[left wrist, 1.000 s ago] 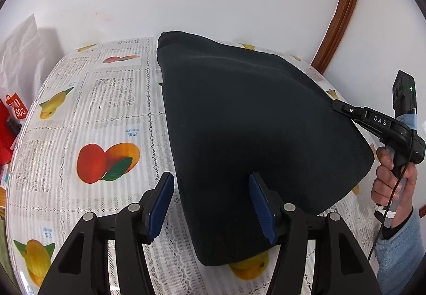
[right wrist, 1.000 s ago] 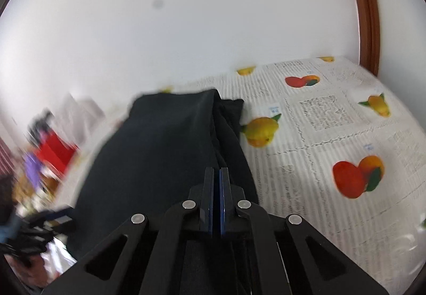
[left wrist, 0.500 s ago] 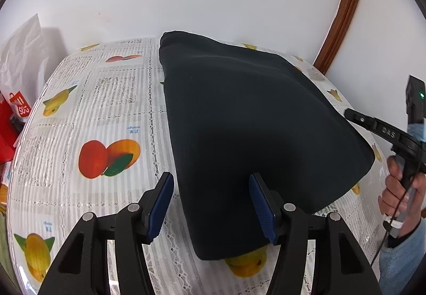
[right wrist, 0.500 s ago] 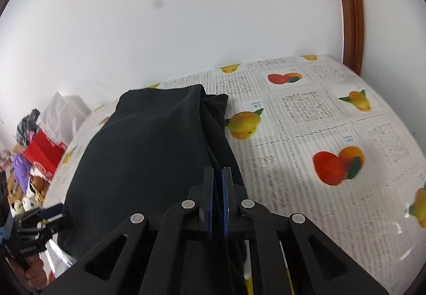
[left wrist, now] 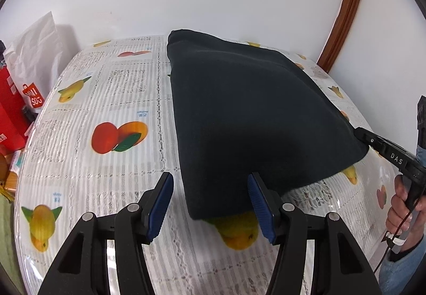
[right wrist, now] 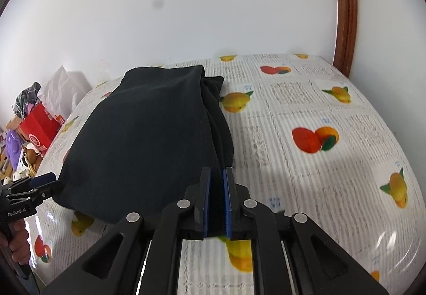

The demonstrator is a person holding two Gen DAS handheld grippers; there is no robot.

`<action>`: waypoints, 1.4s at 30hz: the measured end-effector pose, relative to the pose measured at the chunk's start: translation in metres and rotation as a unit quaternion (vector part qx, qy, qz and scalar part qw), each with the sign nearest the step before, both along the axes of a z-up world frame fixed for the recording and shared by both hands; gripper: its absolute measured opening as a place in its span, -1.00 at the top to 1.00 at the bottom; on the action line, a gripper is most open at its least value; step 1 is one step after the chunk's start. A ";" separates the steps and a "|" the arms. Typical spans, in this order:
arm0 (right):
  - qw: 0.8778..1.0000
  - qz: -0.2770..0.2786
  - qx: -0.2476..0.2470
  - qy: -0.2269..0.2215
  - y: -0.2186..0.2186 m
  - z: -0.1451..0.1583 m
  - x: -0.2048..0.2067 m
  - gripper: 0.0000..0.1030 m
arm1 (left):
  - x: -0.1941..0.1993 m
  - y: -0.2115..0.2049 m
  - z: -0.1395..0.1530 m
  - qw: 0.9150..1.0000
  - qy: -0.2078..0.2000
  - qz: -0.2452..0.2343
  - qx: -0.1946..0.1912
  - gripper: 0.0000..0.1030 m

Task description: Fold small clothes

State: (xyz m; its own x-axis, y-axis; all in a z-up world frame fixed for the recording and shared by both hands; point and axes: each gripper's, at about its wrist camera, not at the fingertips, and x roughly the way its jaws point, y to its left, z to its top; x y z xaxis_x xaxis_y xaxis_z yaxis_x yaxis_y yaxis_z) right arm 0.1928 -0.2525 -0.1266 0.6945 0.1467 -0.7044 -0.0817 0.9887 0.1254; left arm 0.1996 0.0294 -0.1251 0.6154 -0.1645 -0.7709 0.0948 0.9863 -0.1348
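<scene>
The right tongs (right wrist: 215, 197) have just been easing apart, dark cloth between the pads with a sliver of gap. Left tongs (left wrist: 210, 205) hang wide apart, gripping nothing. The folded black garment (left wrist: 253, 119) lies flat on the fruit-print surface (left wrist: 106, 97).

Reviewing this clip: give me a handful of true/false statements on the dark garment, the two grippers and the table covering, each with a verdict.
1. The black garment lies folded on a fruit-print tablecloth. True.
2. The left gripper is clamped shut on the cloth. False: its jaws stand apart, pressing nothing, with the garment's near corner between them.
3. The right gripper has a narrow gap between its blue pads, which have just been opening at the garment's edge. True.
4. The tablecloth is plain white. False: it shows oranges, lemons and lace-like panels.
5. A red bag stands beyond the table's left side. True.
</scene>
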 end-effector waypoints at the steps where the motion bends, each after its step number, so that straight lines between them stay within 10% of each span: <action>1: 1.000 -0.003 -0.003 0.000 0.000 0.000 -0.002 0.77 | -0.003 0.000 0.002 1.000 -0.001 0.001 0.000 -0.08; 10: 0.999 -0.035 -0.024 -0.011 0.001 0.028 -0.037 0.71 | -0.038 -0.007 0.033 0.999 -0.029 0.015 0.003 -0.26; 29: 0.987 -0.095 -0.081 -0.099 0.010 0.127 -0.182 -0.82 | -0.159 -0.043 0.105 0.991 -0.126 0.019 0.048 -0.80; 42: 0.985 -0.098 -0.099 -0.101 0.006 0.124 -0.216 -0.96 | -0.179 -0.047 0.115 0.988 -0.146 0.030 0.044 -0.86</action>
